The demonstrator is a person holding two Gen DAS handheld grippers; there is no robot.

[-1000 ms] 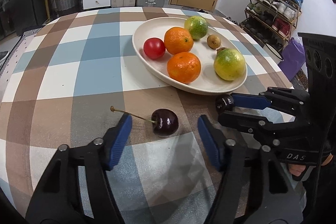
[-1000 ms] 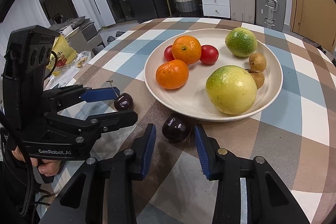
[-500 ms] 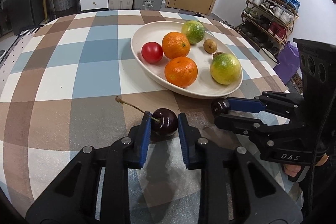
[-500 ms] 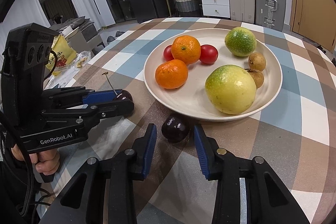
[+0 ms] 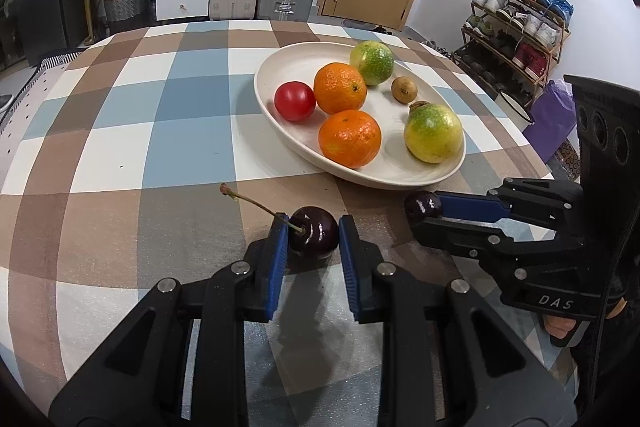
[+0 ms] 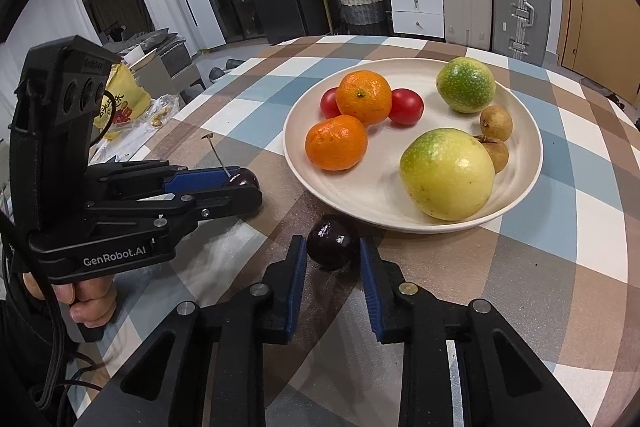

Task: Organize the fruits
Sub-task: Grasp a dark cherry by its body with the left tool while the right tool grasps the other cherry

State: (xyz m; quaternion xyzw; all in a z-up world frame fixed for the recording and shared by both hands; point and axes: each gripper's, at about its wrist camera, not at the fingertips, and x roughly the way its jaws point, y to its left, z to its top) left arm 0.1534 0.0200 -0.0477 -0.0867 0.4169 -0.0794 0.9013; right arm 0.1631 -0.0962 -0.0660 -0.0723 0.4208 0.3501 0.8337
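My left tongs (image 5: 312, 233) pinch a dark cherry with a stem (image 5: 313, 233). The blue pads press on both of its sides, and it sits on the bench (image 5: 120, 131), which wears a checked cloth of brown, blue and white. The long thin stem sticks out to the left, over the left pad.

A little to the right, my right tongs (image 6: 333, 253) are closed on a second dark cherry (image 6: 332, 244). I see no stem on this one. It too rests on the cloth, just in front of the near rim of the cream plate (image 6: 312, 179).

The plate sits past both cherries, toward the far right side of the bench. On it, from left to right in the right wrist view, I see a red tomato (image 6: 329, 102) half hidden behind an orange (image 6: 363, 97), another orange (image 6: 336, 143) closer to me, a second red tomato (image 6: 406, 107), a big yellow-green fruit (image 6: 446, 174) at the front, a smaller green fruit (image 6: 465, 84) at the back, and two little brown fruits (image 6: 496, 123) close together near the right rim.

A hand (image 6: 86, 301) holds the grip of the left tongs.
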